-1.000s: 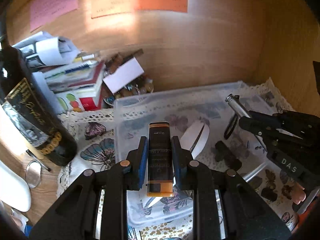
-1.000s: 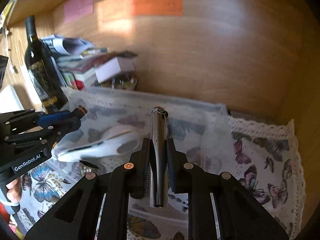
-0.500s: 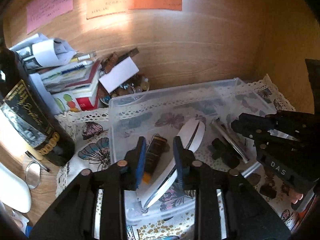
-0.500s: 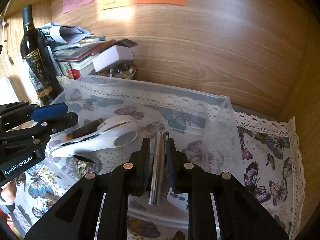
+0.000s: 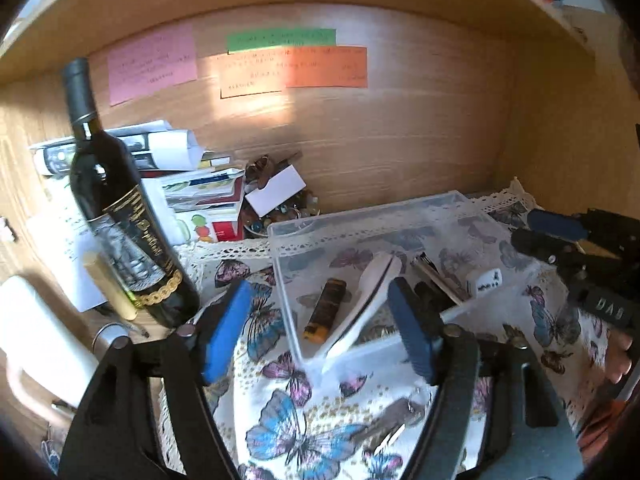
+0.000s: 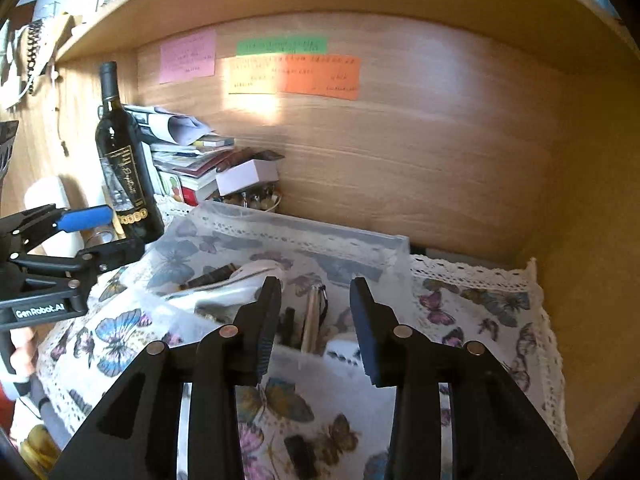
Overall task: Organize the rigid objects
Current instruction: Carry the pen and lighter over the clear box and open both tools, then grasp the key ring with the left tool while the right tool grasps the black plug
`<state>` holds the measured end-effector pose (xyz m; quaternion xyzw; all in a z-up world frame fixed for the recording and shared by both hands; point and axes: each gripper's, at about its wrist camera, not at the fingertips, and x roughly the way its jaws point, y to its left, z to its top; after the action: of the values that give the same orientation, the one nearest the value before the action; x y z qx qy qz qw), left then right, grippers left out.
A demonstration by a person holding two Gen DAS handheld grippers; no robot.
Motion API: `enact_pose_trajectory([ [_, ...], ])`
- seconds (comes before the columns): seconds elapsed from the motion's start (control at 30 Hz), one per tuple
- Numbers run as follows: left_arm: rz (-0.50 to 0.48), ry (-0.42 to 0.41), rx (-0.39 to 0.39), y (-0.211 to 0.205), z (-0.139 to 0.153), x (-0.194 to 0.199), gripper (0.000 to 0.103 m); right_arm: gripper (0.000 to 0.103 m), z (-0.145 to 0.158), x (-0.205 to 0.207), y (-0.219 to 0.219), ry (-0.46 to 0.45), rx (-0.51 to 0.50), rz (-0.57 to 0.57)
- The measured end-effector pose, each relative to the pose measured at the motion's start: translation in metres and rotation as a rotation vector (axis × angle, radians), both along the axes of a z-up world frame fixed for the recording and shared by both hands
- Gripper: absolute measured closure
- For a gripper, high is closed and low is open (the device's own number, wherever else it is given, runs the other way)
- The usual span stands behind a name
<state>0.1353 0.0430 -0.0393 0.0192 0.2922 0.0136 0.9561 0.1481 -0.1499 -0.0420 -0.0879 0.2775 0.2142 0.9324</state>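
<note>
A clear plastic box sits on a butterfly cloth. In it lie an orange-and-black lighter, a white curved object, a metal cylinder and a white die. My left gripper is open and empty, in front of the box. My right gripper is open and empty, above the box's near wall. Each gripper also shows in the other's view, the left one and the right one.
A dark wine bottle stands left of the box. Behind it are stacked books and papers and a small bowl of beads. A white mug is at the left. Wooden walls close the back and right.
Both grippers let go of their objects, the lighter and the metal cylinder, into the box, opened wide and drew back toward me.
</note>
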Motion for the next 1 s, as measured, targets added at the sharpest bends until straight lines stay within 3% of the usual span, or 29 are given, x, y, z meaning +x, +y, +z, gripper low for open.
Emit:
enact_pose_trajectory([
  [0.27,-0.02,0.094,-0.027,-0.002,-0.032,-0.025,0.026,0.068,-0.024,-0.018,-0.018,0.068,-0.009,-0.02],
  [0.53,-0.099,0.257,0.001,-0.023,-0.078,-0.023,0.026,0.065,-0.063,-0.031,-0.023,0.18,-0.044,-0.007],
  [0.7,-0.149,0.321,0.007,-0.035,-0.092,-0.013,0.027,0.065,-0.081,-0.035,-0.024,0.238,-0.059,0.001],
  [0.73,-0.162,0.33,0.007,-0.037,-0.093,-0.011,0.028,0.065,-0.084,-0.035,-0.024,0.248,-0.062,0.002],
  [0.8,-0.185,0.349,0.01,-0.041,-0.096,-0.008,0.04,0.065,-0.088,-0.034,-0.024,0.263,-0.065,0.002],
  [1.0,-0.23,0.365,0.008,-0.047,-0.103,-0.004,0.052,0.065,-0.097,-0.031,-0.021,0.299,-0.078,0.022],
])
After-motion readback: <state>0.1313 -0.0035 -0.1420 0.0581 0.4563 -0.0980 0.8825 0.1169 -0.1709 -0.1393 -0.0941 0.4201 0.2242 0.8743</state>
